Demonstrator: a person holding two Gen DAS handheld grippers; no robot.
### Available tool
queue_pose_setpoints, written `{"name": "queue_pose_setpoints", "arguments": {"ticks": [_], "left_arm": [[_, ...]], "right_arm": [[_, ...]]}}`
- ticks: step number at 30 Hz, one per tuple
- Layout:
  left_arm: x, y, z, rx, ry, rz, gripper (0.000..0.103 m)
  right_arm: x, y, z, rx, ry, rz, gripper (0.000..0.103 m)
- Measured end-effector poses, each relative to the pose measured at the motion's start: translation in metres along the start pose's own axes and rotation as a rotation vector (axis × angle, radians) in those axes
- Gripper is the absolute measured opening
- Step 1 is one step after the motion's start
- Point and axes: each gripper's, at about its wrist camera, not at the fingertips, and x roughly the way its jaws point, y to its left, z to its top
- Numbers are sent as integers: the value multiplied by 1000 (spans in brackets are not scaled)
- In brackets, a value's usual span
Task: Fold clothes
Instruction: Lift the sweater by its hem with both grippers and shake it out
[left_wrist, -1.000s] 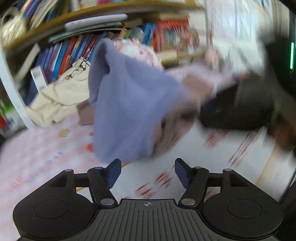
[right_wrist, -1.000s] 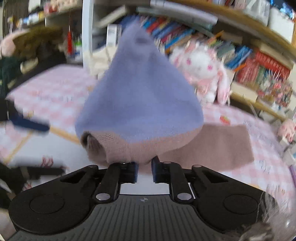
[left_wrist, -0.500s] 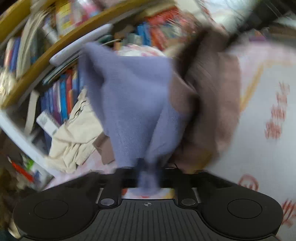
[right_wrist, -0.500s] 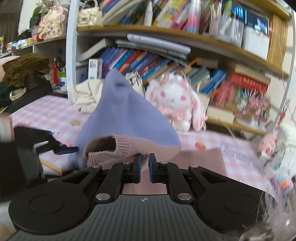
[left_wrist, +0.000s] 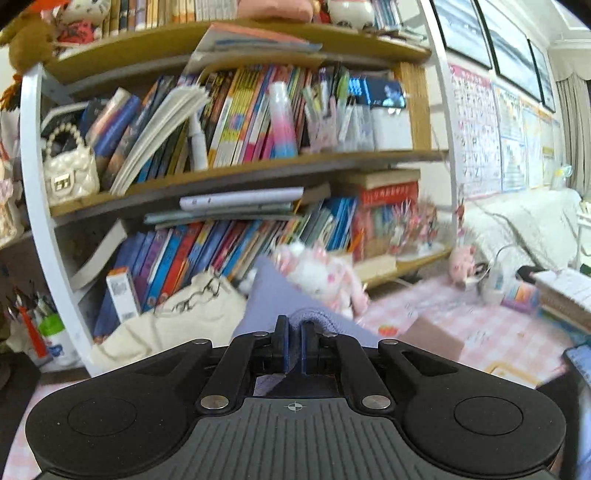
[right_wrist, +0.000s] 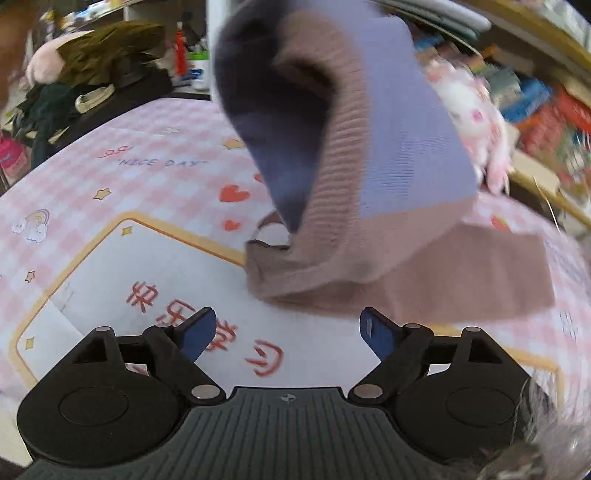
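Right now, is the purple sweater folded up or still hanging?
Hanging, not folded. The sweater dangles above the pink tablecloth, its brown hem drooping down; the left gripper pinches it.

A crowded wooden bookshelf fills the centre of the frame, packed with colourful books. Posters cover the wall at upper right. A pink checked tabletop spreads across the lower left.
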Motion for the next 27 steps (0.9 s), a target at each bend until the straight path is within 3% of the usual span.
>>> {"name": "queue_pose_setpoints", "arguments": {"ticks": [5, 8, 10, 14, 16, 18, 19, 21, 25, 27], "left_arm": [[-11, -8, 24, -39, -18, -32, 6], [-17, -8, 39, -82, -32, -46, 6], [-21, -5, 48, -131, -46, -60, 6], [-29, 3, 60, -209, -70, -72, 6], [-34, 8, 64, -230, -83, -58, 6], [-40, 14, 65, -231, -94, -24, 6], [-44, 18, 65, -223, -94, -1, 6], [-52, 27, 62, -201, -91, 53, 6], [-74, 49, 45, -162, -53, 176, 6], [-97, 55, 46, -179, -107, 199, 6]], "right_arm": [[15, 1, 13, 74, -70, -20, 85], [25, -3, 16, 106, -81, -79, 82], [30, -6, 16, 127, -75, -73, 82], [23, -6, 11, 89, -114, -68, 82], [12, -9, 10, 65, -175, -100, 72], [-1, -15, 9, 47, -214, -107, 41], [-6, -19, 9, 39, -219, -100, 35], [-21, -32, 8, 8, -204, -94, 14], [-69, -69, 11, -15, -257, -128, 7], [-104, -86, 18, -22, -343, -160, 7]]}}
